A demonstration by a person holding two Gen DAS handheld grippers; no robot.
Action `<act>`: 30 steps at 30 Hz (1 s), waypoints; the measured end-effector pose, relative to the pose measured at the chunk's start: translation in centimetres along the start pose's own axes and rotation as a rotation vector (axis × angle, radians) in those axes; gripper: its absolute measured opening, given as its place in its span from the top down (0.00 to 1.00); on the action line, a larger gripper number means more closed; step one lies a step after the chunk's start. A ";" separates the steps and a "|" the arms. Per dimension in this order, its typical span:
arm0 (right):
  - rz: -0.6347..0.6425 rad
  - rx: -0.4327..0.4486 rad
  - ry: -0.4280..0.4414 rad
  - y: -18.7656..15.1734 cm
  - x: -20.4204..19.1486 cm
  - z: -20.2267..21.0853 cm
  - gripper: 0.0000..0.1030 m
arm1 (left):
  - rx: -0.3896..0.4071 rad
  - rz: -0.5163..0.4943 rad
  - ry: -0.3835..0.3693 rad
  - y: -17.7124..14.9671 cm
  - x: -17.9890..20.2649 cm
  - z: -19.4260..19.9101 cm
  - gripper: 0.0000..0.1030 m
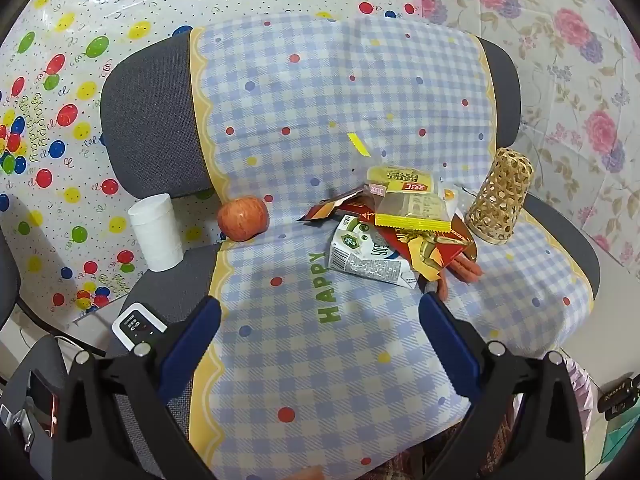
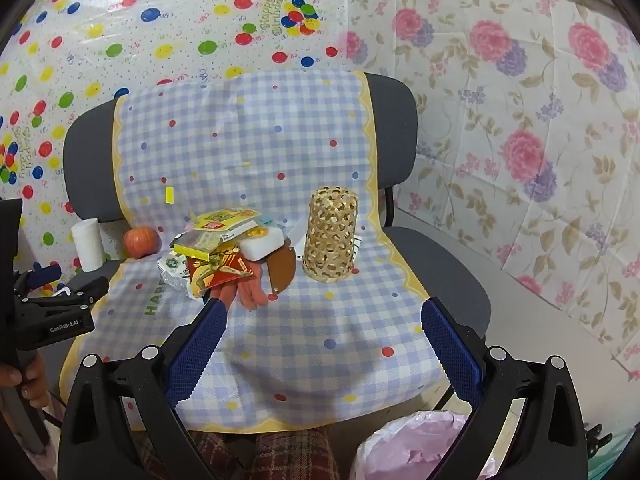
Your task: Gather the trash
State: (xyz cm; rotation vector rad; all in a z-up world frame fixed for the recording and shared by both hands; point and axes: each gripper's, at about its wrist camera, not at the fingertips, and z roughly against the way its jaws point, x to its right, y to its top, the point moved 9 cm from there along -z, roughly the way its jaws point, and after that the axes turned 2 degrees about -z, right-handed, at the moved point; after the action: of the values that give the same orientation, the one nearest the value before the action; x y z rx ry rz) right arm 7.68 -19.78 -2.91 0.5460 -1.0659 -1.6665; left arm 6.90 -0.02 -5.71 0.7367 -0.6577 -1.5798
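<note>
Trash pile: wrappers and a box lie in a heap on the far middle of the chair seat (image 1: pixel 280 360), on a blue checked cloth (image 1: pixel 340 100).
Yellow wrapper (image 1: pixel 412 208): it sits on top of the heap, with a red label I cannot read well.
Milk carton (image 1: pixel 368 256): it lies flat on its side at the near left of the heap, partly under the red and gold wrapper (image 1: pixel 432 248).
Not trash, I think: a red apple (image 1: pixel 242 218) to the left of the heap, a white paper roll (image 1: pixel 157 232) farther left, and a woven basket (image 2: pixel 330 236) standing upright just right of the heap.
Pink bag (image 2: pixel 408 444): it sits low at the near right, below the seat; it looks like the place for the trash.
Left gripper (image 1: pixel 320 312): its fingers are wide apart and hold nothing; it is near the heap but not touching it.
Right gripper (image 2: pixel 324 312): also wide apart with nothing in it, near the heap and the basket.
What could go wrong: the wrappers are thin and slippery, so a pinch may slide off or lift only one piece.
Also: pulling a low piece may drag the whole heap, bump the basket over, or roll the apple off the seat.
Also: the loose cloth may get pinched with a wrapper.
Writing: "HAPPY" in green on the cloth; "Happy Birthday" on the balloon sheet (image 2: pixel 160 20) behind; "GenRobot.AI" on the left gripper as seen from the right camera.
</note>
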 end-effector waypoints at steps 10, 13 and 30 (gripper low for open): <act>0.011 -0.002 -0.006 0.0 0.2 0.3 0.06 | -0.001 -0.004 0.009 0.0 -0.1 0.0 0.07; 0.010 -0.004 -0.008 0.0 0.6 0.6 0.06 | 0.000 -0.003 0.011 0.1 -0.1 0.0 0.07; 0.012 -0.005 0.002 0.2 2.1 1.9 0.06 | -0.001 0.003 0.016 0.7 -1.0 -0.1 0.07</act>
State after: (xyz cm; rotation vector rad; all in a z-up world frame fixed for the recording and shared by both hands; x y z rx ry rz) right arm 5.56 -21.01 -1.46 0.5369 -1.0614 -1.6577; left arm 7.52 0.85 -5.21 0.7466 -0.6463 -1.5699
